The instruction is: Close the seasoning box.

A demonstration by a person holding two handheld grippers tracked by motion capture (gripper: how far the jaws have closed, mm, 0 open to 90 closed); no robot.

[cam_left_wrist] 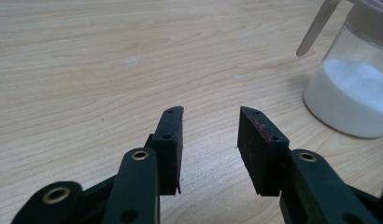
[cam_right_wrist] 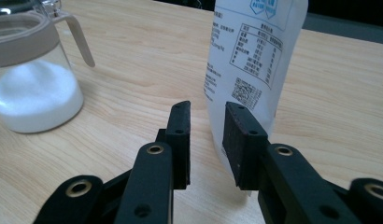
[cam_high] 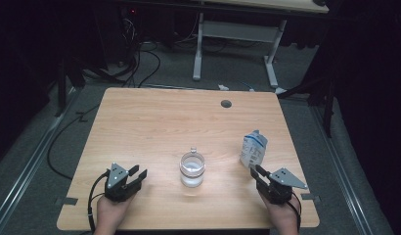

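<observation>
White pouch (cam_right_wrist: pixel 248 60) stands upright just ahead of the right gripper (cam_right_wrist: pixel 207 121), whose narrowly parted jaws hold nothing. Left gripper (cam_left_wrist: pixel 210 122) rests half-open and empty, glass jar (cam_left_wrist: pixel 355 84) just beside it.

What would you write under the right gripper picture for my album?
Right gripper, jaws open, faces a white pouch; a glass jar of white powder stands to the left.

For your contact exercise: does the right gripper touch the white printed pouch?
Cannot tell. In the right gripper view the right gripper's open jaws overlap the white printed pouch standing just behind; no clear gap or contact.
</observation>
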